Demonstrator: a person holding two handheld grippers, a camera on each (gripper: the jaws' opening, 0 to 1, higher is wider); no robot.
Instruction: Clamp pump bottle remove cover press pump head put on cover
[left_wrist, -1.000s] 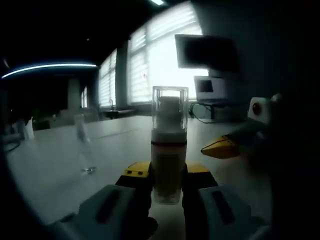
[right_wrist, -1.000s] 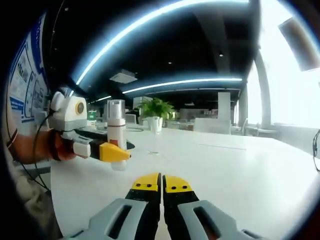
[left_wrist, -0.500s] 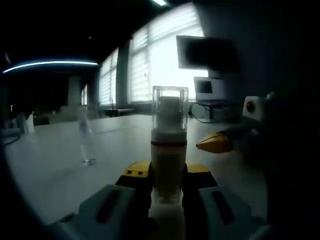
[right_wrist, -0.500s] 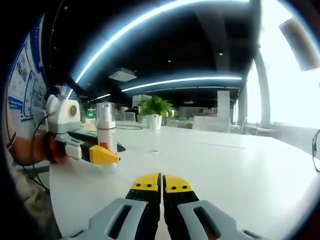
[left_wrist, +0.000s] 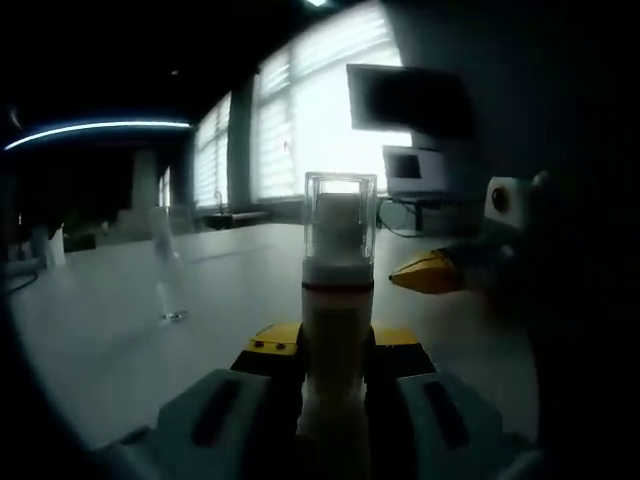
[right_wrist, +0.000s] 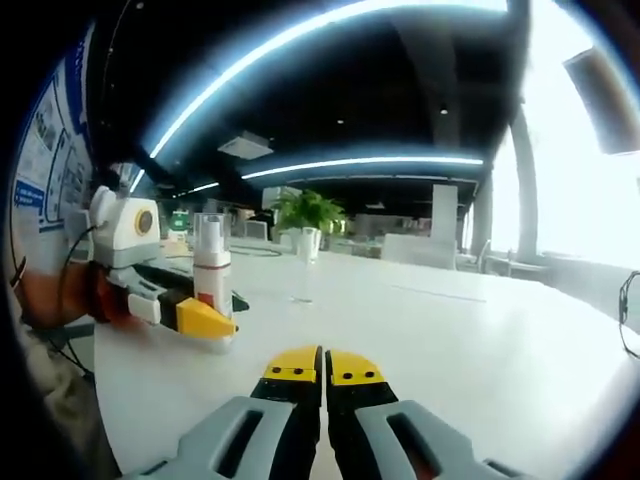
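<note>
White table (right_wrist: 480, 340) in a dim open office, bright blinds behind, ceiling light strips overhead. Left gripper (left_wrist: 335, 350): yellow-tipped jaws clamped on the pump bottle (left_wrist: 337, 300) at its lower body, bottle upright between them and rising straight ahead of the camera. Clear cover (left_wrist: 341, 215) is on top, pump head visible through it, dark red band at the collar. In the right gripper view the same left gripper (right_wrist: 205, 318) comes in from the left, held by a hand (right_wrist: 60, 295), bottle (right_wrist: 212, 275) upright in it, its base at the tabletop; can't tell if it touches. Right gripper (right_wrist: 323, 365): jaws together, nothing between them, low over the table, well apart from the bottle. In the left gripper view it (left_wrist: 425, 272) sits just right of the bottle, yellow tip aimed toward it, not touching. Beyond the left jaws, left of the bottle: a small clear upright item (left_wrist: 168, 275) on the table, too blurred to identify. Farther out past the right jaws: potted plant (right_wrist: 308, 215); monitor (left_wrist: 408, 100) by the window.
</note>
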